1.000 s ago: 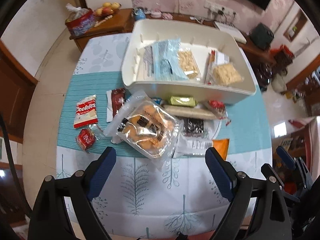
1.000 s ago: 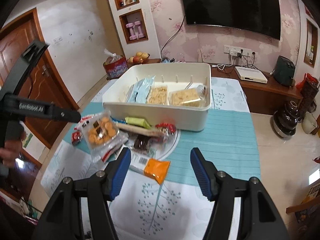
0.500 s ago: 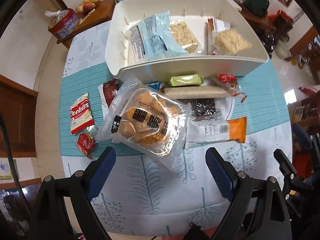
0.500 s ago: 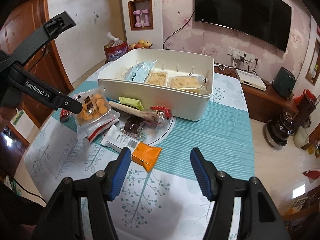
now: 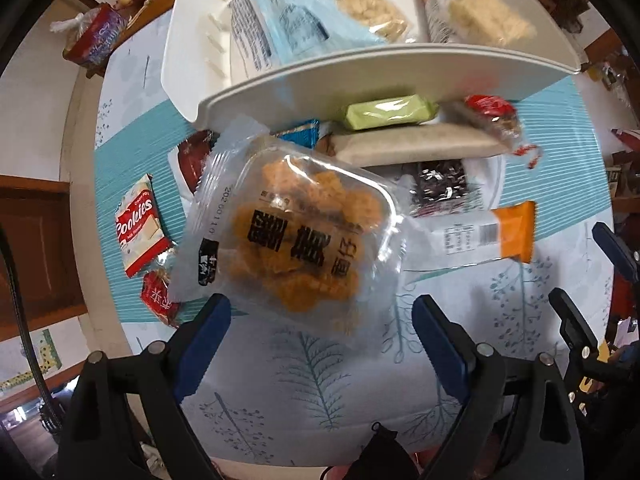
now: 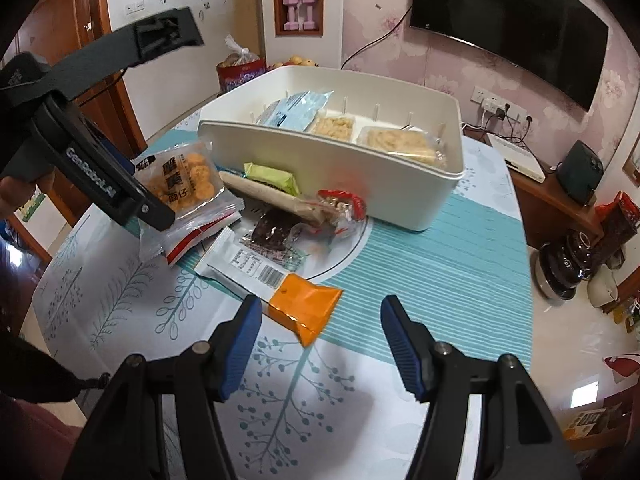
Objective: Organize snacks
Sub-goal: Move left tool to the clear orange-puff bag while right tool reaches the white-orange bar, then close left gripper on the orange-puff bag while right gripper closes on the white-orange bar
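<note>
While both jaws gape empty, the left hand-held gripper straddles the clear cracker pack mid-surface and the right hand-held gripper the orange-ended bar; slick film (crinkly) could slip.

"Cookies" is printed on the red-and-white packet. "GenRobot.AI" runs along the left claw. The clear biscuit bag carries the stamp "20200110" and large Chinese characters.
</note>
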Tool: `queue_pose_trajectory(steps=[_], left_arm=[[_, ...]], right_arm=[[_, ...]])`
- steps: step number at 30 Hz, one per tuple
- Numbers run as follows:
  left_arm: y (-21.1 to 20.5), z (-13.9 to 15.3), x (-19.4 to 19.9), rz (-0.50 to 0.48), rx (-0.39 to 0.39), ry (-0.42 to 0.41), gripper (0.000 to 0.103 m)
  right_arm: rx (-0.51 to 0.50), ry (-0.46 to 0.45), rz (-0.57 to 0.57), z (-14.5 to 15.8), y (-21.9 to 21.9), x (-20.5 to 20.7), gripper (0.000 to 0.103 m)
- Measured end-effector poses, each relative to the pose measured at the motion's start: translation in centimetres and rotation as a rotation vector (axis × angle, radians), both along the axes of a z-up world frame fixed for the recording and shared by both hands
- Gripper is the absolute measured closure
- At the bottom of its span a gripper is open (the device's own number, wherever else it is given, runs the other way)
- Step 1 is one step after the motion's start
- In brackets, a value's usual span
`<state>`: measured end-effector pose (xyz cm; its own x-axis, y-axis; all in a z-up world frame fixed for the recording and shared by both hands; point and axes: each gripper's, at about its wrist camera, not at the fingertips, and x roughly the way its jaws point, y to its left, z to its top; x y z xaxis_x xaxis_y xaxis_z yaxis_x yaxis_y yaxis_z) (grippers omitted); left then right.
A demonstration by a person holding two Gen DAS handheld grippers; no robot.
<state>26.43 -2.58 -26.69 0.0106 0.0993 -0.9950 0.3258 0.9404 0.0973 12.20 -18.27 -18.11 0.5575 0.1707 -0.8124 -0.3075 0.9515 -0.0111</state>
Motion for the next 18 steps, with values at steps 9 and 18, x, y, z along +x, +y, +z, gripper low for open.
queue_pose_trajectory(steps=[9,18], left_arm=[[0.0,-1.1,1.8,-0.049,0.023,0.014,0.002],[0.4,-2.0,3.2,-0.082,0.019,0.046,0.0]], right_arm=[[-0.078,0.032,0.094,-1.8,2.8,0.8,0.041],[-0.194,0.041,0.203,-4.0,6.0,1.7,0.041]])
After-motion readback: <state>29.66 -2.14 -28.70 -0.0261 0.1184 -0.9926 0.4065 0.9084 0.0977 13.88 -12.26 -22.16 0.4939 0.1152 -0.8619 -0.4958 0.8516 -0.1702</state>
